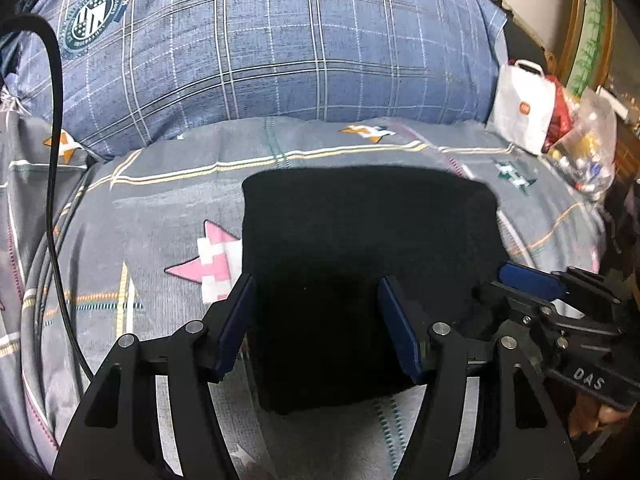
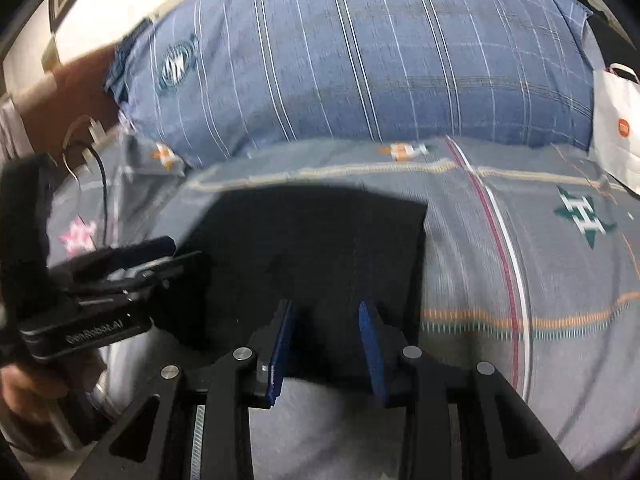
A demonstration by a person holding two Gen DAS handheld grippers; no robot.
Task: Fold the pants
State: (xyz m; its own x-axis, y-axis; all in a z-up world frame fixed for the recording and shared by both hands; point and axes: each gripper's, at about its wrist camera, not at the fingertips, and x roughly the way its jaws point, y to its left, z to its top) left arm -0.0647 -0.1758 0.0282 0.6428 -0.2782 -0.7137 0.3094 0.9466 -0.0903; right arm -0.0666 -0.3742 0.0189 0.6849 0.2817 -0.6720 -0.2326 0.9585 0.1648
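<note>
Grey patterned sheet (image 1: 168, 200) covers the bed, printed with pink, orange and green star shapes and thin stripes. Behind it lies a big blue checked pillow (image 1: 280, 48) bearing a round dark badge near its left end. On the sheet, in the middle, the black pants (image 1: 360, 248) lie folded into a compact flat block, its far edge short of the pillow. At the bed's right edge a white bag (image 1: 524, 108) stands beside a clear bag of small items (image 1: 588, 148); a black cable (image 1: 54, 160) runs down the left side. The left gripper (image 1: 316, 320) hangs over the near part of the pants, its jaws standing wide apart with the cloth below and between them; the blue pads press on nothing. The right gripper (image 2: 328, 344) sits over the near right corner of the pants, its jaws narrower but parted, with dark cloth between them; whether the pads pinch it I cannot tell.
</note>
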